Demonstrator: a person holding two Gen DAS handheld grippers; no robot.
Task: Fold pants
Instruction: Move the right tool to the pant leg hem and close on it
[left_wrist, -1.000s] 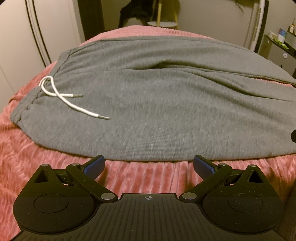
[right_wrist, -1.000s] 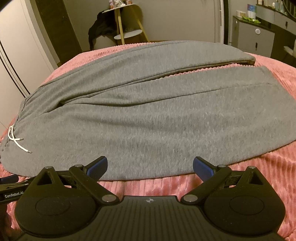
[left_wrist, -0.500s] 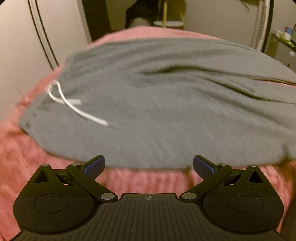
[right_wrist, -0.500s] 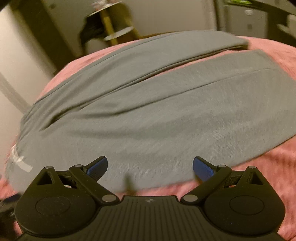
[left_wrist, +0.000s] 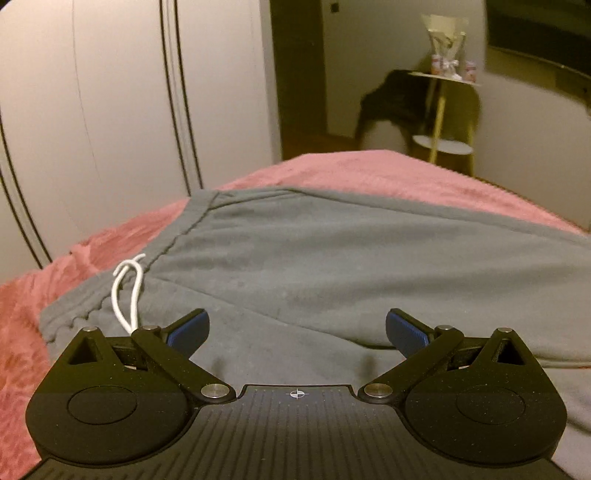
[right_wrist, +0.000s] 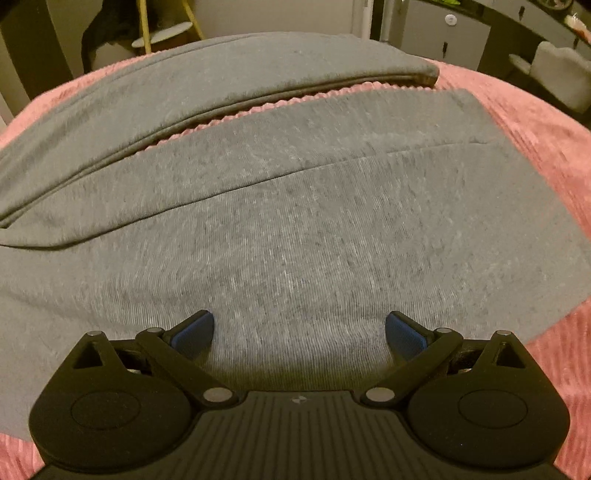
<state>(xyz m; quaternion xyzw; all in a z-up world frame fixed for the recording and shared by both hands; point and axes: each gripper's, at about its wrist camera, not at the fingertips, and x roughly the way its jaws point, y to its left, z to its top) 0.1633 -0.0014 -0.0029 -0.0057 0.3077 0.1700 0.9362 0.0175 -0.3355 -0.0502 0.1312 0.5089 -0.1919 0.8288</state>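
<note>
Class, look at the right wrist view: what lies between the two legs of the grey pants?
A narrow strip of the pink ribbed bedspread shows between the far leg and the near leg.

A bedroom in a home — the lower half of both views is taken up by a bed under a pink ribbed bedspread (left_wrist: 369, 173). At the left of the left wrist view stands a pale wardrobe (left_wrist: 110, 110) with tall doors, and beside it a dark doorway (left_wrist: 299, 74). At upper right a small yellow-legged side table (left_wrist: 443, 110) holds trinkets, dark clothing (left_wrist: 395, 99) draped next to it. The right wrist view shows grey cabinets (right_wrist: 443, 33) at upper right.
</note>
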